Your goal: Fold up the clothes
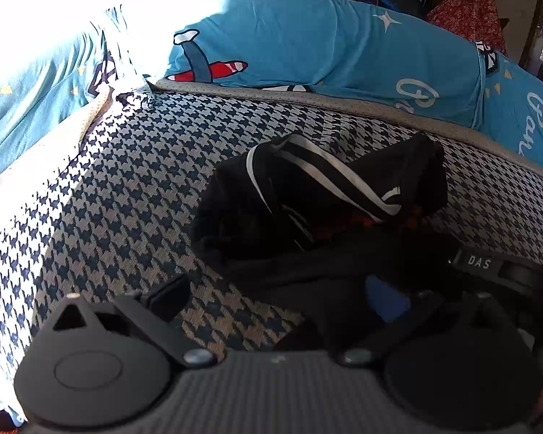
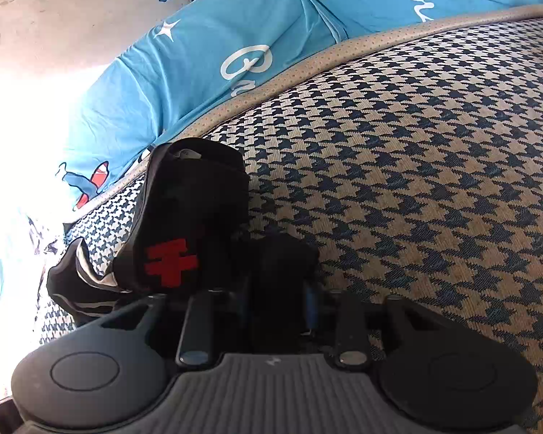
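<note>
**Black garment bunched near the mat's far edge, right jaws clamped on its corner**

From my left wrist view the houndstooth mat (image 1: 119, 188) lies bare from nine o'clock round to seven, and its grey piped border (image 1: 307, 99) curves across at twelve, with the blue cartoon bedding (image 1: 307, 39) heaped right behind it. Strong sunlight washes out the ten o'clock corner. Through the right wrist view I have open patterned mat (image 2: 434, 181) from one o'clock down to four.

The black garment (image 1: 307, 195), white-striped, lies crumpled at the middle of the left view, just short of the border. My left gripper (image 1: 282, 300) stands spread wide, nothing between its fingers; the garment sits ahead at one o'clock. My right gripper (image 2: 278, 289) is pinched on a fold of the garment (image 2: 184, 217), whose red-marked part rises at eleven o'clock from the jaws
</note>
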Available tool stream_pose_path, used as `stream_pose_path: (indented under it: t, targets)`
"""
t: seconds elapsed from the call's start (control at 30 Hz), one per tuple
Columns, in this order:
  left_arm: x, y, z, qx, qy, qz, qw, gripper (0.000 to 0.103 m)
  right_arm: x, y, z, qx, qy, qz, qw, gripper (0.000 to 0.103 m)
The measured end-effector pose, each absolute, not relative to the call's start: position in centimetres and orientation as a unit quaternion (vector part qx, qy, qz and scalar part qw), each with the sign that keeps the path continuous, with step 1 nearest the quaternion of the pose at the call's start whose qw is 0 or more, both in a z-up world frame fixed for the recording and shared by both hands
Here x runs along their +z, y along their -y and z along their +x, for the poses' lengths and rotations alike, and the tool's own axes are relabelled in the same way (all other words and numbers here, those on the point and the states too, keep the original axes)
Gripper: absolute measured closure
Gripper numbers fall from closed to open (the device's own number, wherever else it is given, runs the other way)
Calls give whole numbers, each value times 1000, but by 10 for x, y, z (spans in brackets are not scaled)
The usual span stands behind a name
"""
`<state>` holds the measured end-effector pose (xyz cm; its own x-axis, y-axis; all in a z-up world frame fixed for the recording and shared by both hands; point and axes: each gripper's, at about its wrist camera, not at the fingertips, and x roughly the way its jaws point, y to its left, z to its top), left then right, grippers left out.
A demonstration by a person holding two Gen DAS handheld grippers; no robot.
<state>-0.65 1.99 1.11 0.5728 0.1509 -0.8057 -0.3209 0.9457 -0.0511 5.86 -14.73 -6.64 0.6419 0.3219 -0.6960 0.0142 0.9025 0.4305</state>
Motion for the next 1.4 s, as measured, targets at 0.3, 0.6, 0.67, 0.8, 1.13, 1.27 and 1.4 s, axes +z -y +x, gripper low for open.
stream_pose_path:
  t: [0.3, 0.6, 0.67, 0.8, 1.13, 1.27, 1.4]
  targets:
    - [12, -16, -6, 153, -435, -74, 884, 0, -28, 169, 45, 65, -338, 233, 910, 89]
    - [10, -13, -4, 162, -437, -68, 882, 0, 31, 250, 17, -84, -238, 229, 940, 91]
    - [9, -11, -4, 163, -437, -63, 882, 0, 36, 267, 13, -111, -234, 232, 938, 91]
    - [9, -11, -6, 165, -435, -57, 883, 0, 34, 298, 6, -140, -258, 250, 923, 91]
    - [10, -3, -13, 144, -425, -61, 891, 0, 38, 326, -5, -130, -259, 251, 924, 84]
    - [4, 4, -12, 131, -438, -68, 887, 0, 30, 320, 2, -53, -300, 270, 913, 84]
    - [-4, 7, -9, 120, -455, -84, 878, 0, 17, 297, 7, 34, -341, 273, 899, 75]
